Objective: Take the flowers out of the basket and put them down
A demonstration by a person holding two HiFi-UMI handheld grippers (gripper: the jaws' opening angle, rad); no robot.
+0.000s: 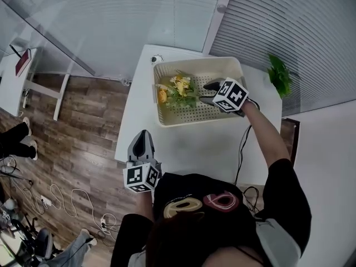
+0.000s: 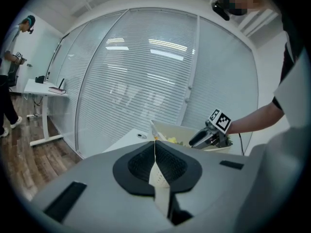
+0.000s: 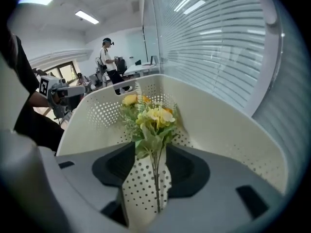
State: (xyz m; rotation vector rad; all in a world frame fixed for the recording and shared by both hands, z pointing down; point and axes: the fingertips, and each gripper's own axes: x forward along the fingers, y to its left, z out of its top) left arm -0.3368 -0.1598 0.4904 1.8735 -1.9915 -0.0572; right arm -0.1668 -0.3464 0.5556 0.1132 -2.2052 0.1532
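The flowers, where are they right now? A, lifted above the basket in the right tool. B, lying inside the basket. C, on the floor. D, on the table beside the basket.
B: the flowers lie on the perforated floor of the basket, stems between the open jaws of the right tool.

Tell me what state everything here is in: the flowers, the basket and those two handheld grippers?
basket: upright on the table.
right gripper: open, inside the basket.
flowers: lying in the basket, stems between that gripper's fingers, ungripped.
left gripper: shut, empty, over the table's near corner.
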